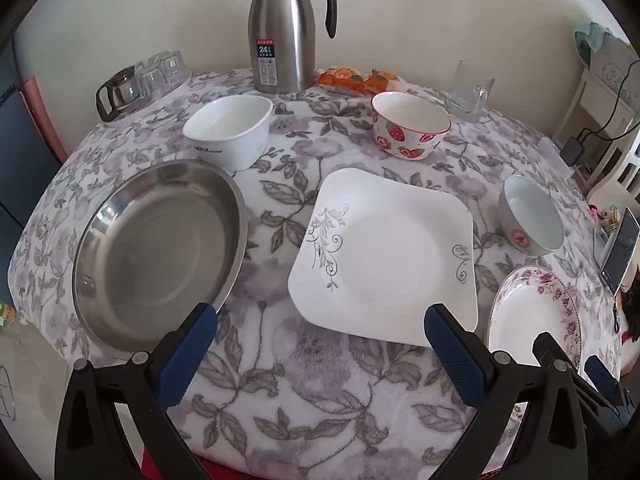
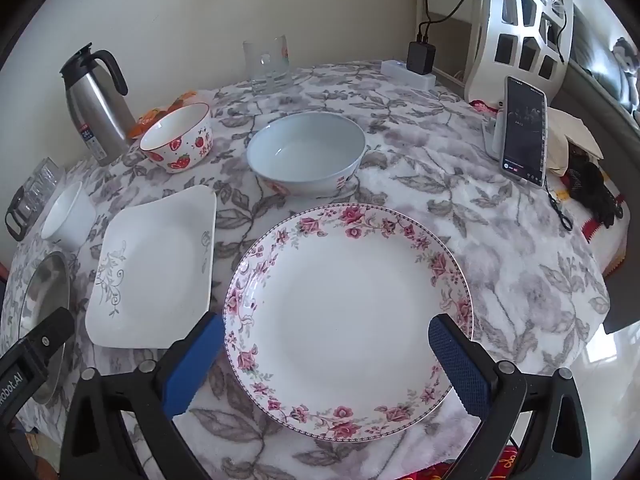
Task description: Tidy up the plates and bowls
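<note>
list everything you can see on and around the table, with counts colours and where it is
steel plate: 1, silver, table's left side
square plate: 1, white with grey scrolls, centre
floral plate: 1, white with pink roses, near right edge
square white bowl: 1, white, behind the steel plate
strawberry bowl: 1, white with red strawberries, back centre
pale bowl: 1, pale blue-white with red marks, behind the floral plate
thermos jug: 1, steel and black, back by the wall
snack packets: orange, count unclear, right of the jug
glass jug: 1, clear, back
glass pot and cups: clear, count unclear, back left
phone: 1, dark, upright on a stand, right edge
tablecloth: 1, white with grey leaves
left gripper: 1, black with blue pads, open
right gripper: 1, same colours, open over the floral plate
</note>
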The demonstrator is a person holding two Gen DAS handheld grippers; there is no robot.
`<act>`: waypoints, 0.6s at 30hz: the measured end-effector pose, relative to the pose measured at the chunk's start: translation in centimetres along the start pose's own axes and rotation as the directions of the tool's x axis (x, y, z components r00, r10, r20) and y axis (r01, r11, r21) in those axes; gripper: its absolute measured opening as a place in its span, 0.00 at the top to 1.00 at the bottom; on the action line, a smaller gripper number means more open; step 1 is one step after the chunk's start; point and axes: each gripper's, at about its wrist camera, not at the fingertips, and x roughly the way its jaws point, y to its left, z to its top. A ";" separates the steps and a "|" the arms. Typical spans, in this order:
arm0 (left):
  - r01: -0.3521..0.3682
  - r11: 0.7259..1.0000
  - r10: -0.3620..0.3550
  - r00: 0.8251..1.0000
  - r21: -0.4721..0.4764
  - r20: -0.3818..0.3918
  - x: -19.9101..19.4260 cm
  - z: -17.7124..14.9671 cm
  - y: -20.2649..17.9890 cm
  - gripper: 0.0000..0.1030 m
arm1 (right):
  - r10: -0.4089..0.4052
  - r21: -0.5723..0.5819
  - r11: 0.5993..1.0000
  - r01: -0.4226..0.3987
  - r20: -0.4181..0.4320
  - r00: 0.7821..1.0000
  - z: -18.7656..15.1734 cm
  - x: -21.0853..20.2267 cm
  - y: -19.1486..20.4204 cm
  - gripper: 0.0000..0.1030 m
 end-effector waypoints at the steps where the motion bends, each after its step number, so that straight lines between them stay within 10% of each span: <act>1: 0.001 1.000 -0.001 1.000 -0.004 -0.007 0.0 0.0 0.0 0.00 | -0.001 0.005 1.000 0.001 0.002 1.000 0.1 0.0 0.0 0.00; 18: 0.011 1.000 -0.011 0.997 -0.001 -0.072 1.2 -0.3 -0.1 0.00 | 0.014 -0.005 1.000 -0.015 -0.018 1.000 -0.2 0.6 0.2 0.00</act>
